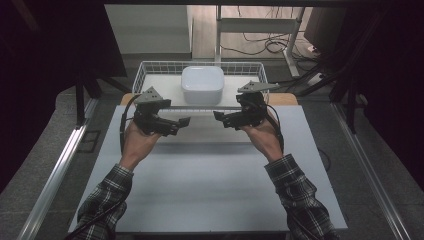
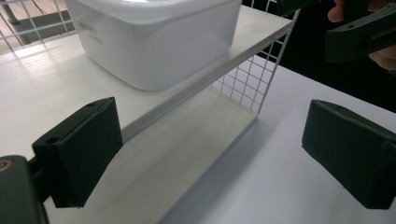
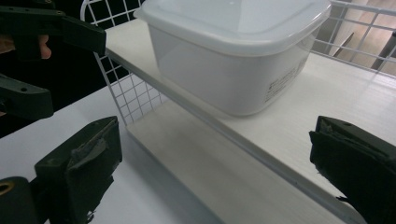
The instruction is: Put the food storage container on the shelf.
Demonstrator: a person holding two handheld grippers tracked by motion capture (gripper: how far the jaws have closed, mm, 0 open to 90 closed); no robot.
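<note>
A white lidded plastic container [image 1: 202, 84] stands on the upper white board of a wire shelf rack [image 1: 148, 71] at the far side of the table. My left gripper [image 1: 184, 122] and right gripper [image 1: 219, 116] hover in front of the rack, tips pointing toward each other. In the left gripper view the container [image 2: 159, 37] sits on the shelf board [image 2: 42, 93], and my left gripper [image 2: 215, 154] is open with nothing between its jaws. In the right gripper view my right gripper [image 3: 217, 165] is also open and empty, below the container [image 3: 233, 51].
The white table [image 1: 210, 185] stretches toward the person's side. A lower white board [image 2: 187, 154] lies under the shelf, behind a wire mesh end [image 2: 247, 88]. Beyond the rack are a floor with cables [image 1: 265, 45] and a metal frame [image 1: 260, 22].
</note>
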